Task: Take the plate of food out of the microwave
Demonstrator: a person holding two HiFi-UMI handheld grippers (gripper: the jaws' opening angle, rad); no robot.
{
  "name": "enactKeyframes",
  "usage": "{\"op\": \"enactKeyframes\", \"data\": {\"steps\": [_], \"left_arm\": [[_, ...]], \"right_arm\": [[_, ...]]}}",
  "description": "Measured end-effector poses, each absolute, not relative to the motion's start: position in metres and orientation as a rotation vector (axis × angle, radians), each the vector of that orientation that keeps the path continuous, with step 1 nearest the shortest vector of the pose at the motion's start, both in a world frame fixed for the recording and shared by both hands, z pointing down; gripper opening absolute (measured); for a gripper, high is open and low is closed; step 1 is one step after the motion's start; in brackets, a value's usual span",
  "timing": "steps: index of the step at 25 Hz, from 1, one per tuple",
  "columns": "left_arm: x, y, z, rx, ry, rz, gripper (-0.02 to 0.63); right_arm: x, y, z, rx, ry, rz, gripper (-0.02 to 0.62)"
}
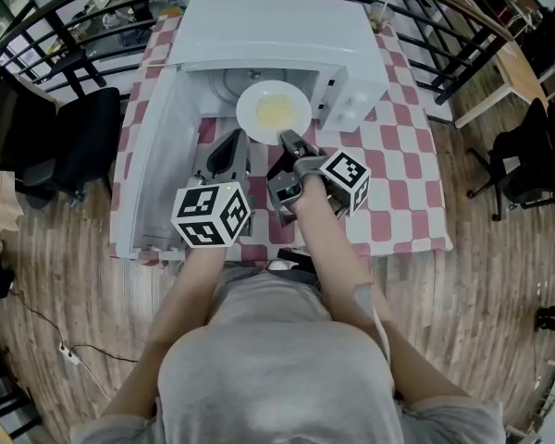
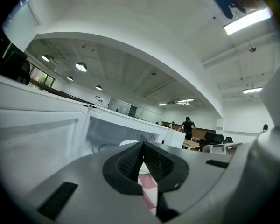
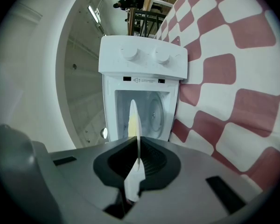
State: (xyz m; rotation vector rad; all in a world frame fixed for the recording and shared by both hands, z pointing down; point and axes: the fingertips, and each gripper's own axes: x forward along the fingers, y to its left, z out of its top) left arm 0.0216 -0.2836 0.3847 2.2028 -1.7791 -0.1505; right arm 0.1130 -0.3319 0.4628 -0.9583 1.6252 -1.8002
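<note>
The white microwave [image 1: 277, 35] stood open, the plate of food [image 1: 255, 109] lay at its open front, the right gripper [image 1: 288, 140] was clamped on the plate's near edge, and the left gripper [image 1: 226, 153], jaws together and empty, hung just beside.

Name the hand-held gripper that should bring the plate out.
Right. The right hand-held gripper is clamped on the plate rim at the open microwave; the left hand-held gripper is shut, empty.
</note>
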Motion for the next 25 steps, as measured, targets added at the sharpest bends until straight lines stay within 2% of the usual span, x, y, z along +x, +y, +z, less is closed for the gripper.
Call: {"op": "enactKeyframes", "data": {"steps": [25], "left_arm": [[0.053, -0.259, 0.38, 2.278, -1.753, -0.147, 0.002]], "right_arm": [[0.145, -0.295, 0.442, -0.965, 1.603, -1.724, 0.034]]}}
